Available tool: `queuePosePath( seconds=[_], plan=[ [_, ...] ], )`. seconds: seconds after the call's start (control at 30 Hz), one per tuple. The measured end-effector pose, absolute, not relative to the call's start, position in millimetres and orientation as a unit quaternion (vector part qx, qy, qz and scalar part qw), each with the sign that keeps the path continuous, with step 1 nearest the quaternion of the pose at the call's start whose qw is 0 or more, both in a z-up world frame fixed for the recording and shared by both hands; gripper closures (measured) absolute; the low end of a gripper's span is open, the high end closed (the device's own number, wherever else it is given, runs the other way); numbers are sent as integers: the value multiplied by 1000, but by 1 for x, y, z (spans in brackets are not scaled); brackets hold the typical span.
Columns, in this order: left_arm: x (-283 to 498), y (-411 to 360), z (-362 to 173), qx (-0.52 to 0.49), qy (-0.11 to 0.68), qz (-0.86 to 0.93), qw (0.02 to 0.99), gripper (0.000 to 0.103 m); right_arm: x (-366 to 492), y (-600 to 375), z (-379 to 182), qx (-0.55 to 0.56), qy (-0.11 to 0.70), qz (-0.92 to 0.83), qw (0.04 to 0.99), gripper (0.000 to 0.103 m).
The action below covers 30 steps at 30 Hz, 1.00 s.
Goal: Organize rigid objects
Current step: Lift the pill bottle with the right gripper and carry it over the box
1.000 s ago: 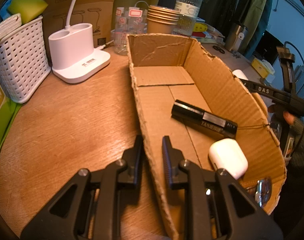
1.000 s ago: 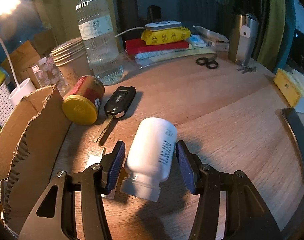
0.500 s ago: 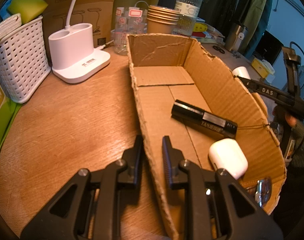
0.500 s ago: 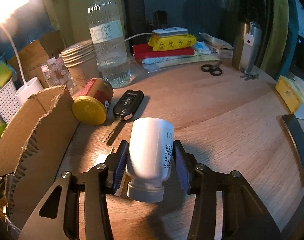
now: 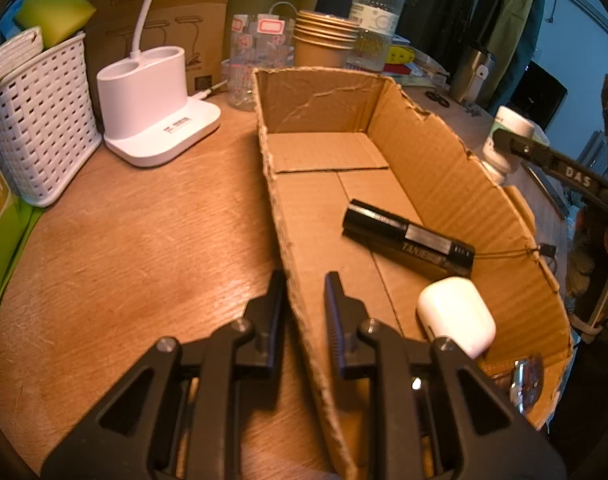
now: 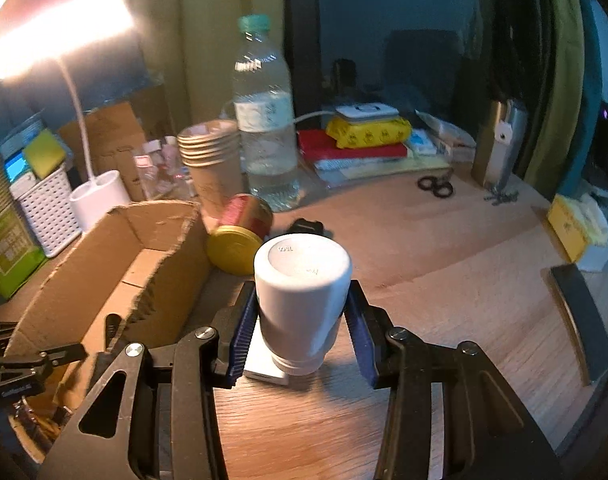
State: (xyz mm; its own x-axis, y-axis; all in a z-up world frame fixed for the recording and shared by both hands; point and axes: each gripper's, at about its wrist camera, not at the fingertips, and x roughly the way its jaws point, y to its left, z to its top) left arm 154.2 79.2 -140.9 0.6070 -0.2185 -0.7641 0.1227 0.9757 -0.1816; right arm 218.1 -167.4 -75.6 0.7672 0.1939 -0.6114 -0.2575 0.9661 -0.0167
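My right gripper (image 6: 302, 300) is shut on a white pill bottle (image 6: 302, 276) and holds it off the table, base toward the camera. In the left wrist view that bottle (image 5: 508, 140) shows just beyond the right wall of the cardboard box (image 5: 444, 168). My left gripper (image 5: 302, 280) is shut on the box's left wall, one finger on each side. Inside the box lie a black flashlight (image 5: 408, 240), a white earbud case (image 5: 456, 320) and a metallic item (image 5: 524, 380) in the near corner. In the right wrist view the box (image 6: 164, 240) is to my left.
A red can with a gold lid (image 6: 240, 236) and a car key (image 6: 308, 226) lie beside the box. A water bottle (image 6: 266, 136), stacked paper cups (image 6: 212, 160), scissors (image 6: 436, 186) and a yellow box (image 6: 572, 228) stand around. A lamp base (image 5: 152, 108) and a white basket (image 5: 40, 120) are left.
The right gripper closed on the white bottle, lifted it off the table and tipped it base-forward, nearer the box. The left gripper and the box have not moved.
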Motion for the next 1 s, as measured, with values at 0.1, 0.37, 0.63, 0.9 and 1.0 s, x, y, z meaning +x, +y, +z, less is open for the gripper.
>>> queuePosePath(
  seconds=[0.1,0.37,0.63,0.9,1.0],
  plan=[
    [154,79,-141,-55,433,-95,895,82,210,-160,-67,-55,307,130,941,57],
    [154,79,-141,-55,433,-95,895,82,189,-141,-46,-64,281,160,944,57],
    [154,79,-141,-55,433,-95,895,82,165,-117,-29,-69,260,211,940,57],
    [154,79,-141,-55,433,-95,895,82,154,-102,-27,-78,254,239,934,57],
    [154,79,-141,-55,433,-95,895,82,149,-96,-27,-85,252,250,931,57]
  ],
)
